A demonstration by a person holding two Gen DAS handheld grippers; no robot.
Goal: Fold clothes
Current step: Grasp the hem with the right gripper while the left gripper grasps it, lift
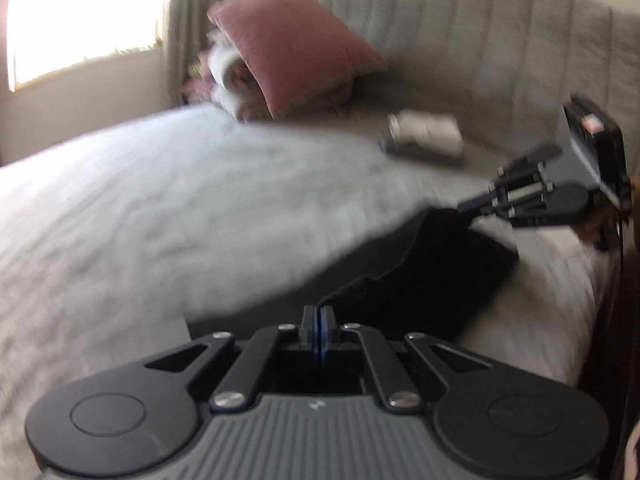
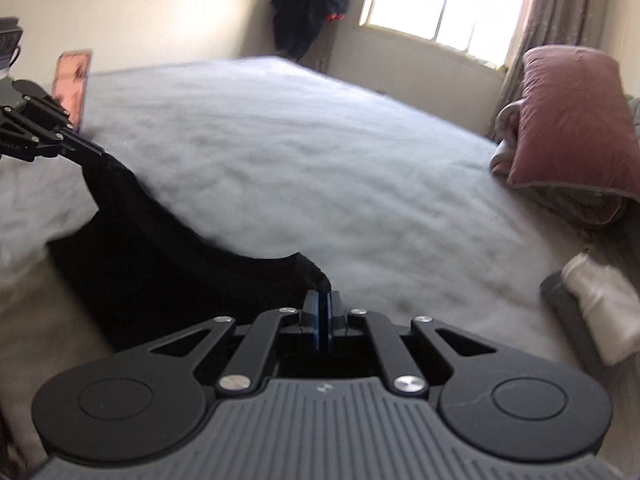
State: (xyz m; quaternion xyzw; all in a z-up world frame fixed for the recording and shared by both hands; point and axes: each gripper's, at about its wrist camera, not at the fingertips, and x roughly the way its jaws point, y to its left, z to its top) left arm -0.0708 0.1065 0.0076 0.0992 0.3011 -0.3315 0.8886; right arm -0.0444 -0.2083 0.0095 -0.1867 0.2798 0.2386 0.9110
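Left wrist view shows my left gripper (image 1: 319,314) with its jaws pressed together on one corner of a black garment (image 1: 448,276). My right gripper (image 1: 466,207) appears at the right of that same view, its jaws also pinched closed on another corner of the same cloth. So I hold one black garment with two grippers, one at each of two corners, and its top edge sags in a curve between them while the rest hangs down over the near edge of the bed (image 1: 160,200).

From the right wrist view, my right gripper (image 2: 323,300) grips a bunched black point of fabric, and my left gripper (image 2: 98,150) sits at the far left with the cloth stretching from it.

The bed carries one pale grey cover. At its head I count one pink pillow (image 1: 296,48) leaning against one grey padded headboard (image 1: 480,40), with one bundled blanket (image 1: 232,80) tucked behind the pillow. Near the headboard lies one small stack of folded clothes (image 1: 424,136), a white piece on top of a grey one; I cannot tell whether more pieces lie in it. One window (image 2: 440,4) lets in bright light, with one curtain (image 2: 552,12) beside it. One dark garment (image 2: 312,4) hangs in the room's corner. Both views are blurred.
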